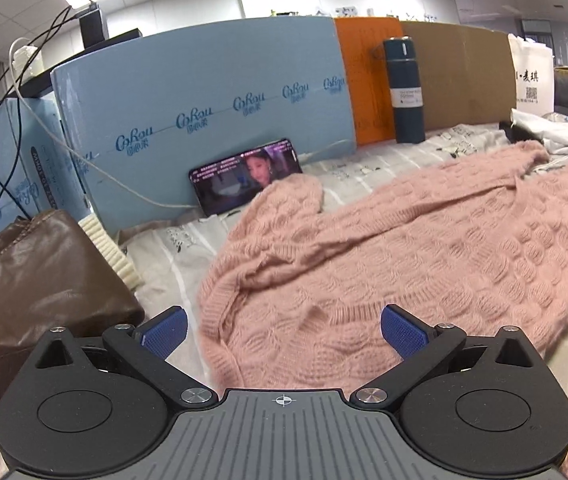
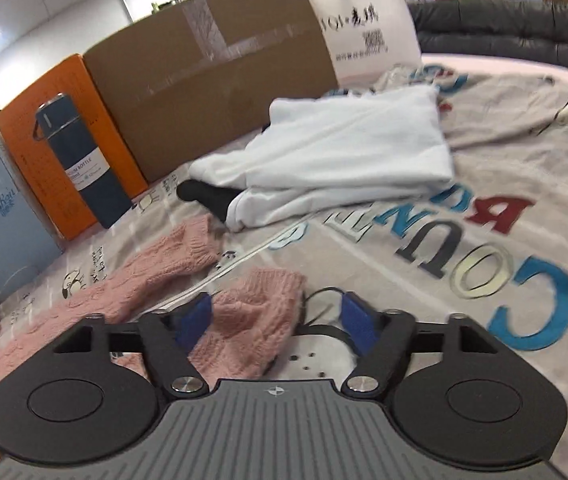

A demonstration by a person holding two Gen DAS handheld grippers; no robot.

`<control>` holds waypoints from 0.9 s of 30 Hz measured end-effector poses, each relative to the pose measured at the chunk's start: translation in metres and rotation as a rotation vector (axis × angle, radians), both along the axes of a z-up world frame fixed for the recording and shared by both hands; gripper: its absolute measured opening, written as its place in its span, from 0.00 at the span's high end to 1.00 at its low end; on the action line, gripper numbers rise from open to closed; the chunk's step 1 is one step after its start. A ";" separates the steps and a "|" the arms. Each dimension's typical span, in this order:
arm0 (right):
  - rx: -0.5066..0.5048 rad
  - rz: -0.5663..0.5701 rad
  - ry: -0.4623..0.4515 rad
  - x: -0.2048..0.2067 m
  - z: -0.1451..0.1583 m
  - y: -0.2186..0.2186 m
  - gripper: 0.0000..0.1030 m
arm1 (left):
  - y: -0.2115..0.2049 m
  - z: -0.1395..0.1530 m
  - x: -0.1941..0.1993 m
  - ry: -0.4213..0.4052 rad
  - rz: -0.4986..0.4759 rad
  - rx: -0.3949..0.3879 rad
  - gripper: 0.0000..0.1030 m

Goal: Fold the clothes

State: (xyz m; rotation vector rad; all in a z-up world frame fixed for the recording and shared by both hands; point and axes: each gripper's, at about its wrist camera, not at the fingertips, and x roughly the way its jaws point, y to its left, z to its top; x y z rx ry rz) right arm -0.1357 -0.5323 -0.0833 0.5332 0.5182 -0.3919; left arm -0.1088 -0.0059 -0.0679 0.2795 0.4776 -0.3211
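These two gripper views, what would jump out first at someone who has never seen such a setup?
Most likely the pink knitted sweater, sprawled unfolded across the printed bedsheet right ahead of the open left gripper. Next, the phone playing a video, leaning against the pale blue box at the back. In the right view, white clothes lie piled beyond the open right gripper, which hovers at a pink sleeve end.

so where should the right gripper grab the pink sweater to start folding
Take the cuff end of the sleeve lying between the open right gripper fingers. Come in low from the near side: the pink sweater lies flat on the bed sheet, and this cuff is a free, thick edge.
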 end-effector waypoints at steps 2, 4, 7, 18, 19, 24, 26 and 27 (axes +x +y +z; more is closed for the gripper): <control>0.008 0.026 -0.012 0.006 0.002 0.003 0.67 | 0.000 -0.003 -0.003 0.005 0.003 0.012 0.00; -0.004 0.063 -0.055 0.008 0.007 0.007 0.89 | 0.000 -0.004 -0.004 0.011 0.004 0.021 0.00; -0.087 0.092 -0.143 0.004 0.023 0.013 0.92 | -0.001 -0.006 -0.002 0.021 0.004 0.029 0.00; -0.241 0.055 0.056 0.015 0.004 0.003 0.89 | -0.004 -0.010 0.000 0.039 0.009 0.055 0.00; -0.257 0.035 0.050 0.015 0.008 0.003 0.81 | -0.004 -0.010 0.000 0.035 0.012 0.055 0.00; -0.318 -0.049 0.011 0.015 0.028 0.002 0.56 | 0.002 0.000 0.002 0.003 0.043 0.019 0.00; -0.213 0.002 -0.057 0.021 0.039 0.000 0.48 | 0.006 0.006 0.006 -0.015 0.069 -0.006 0.00; -0.158 0.033 -0.077 0.028 0.041 0.000 0.45 | 0.007 0.006 0.006 -0.016 0.074 -0.014 0.00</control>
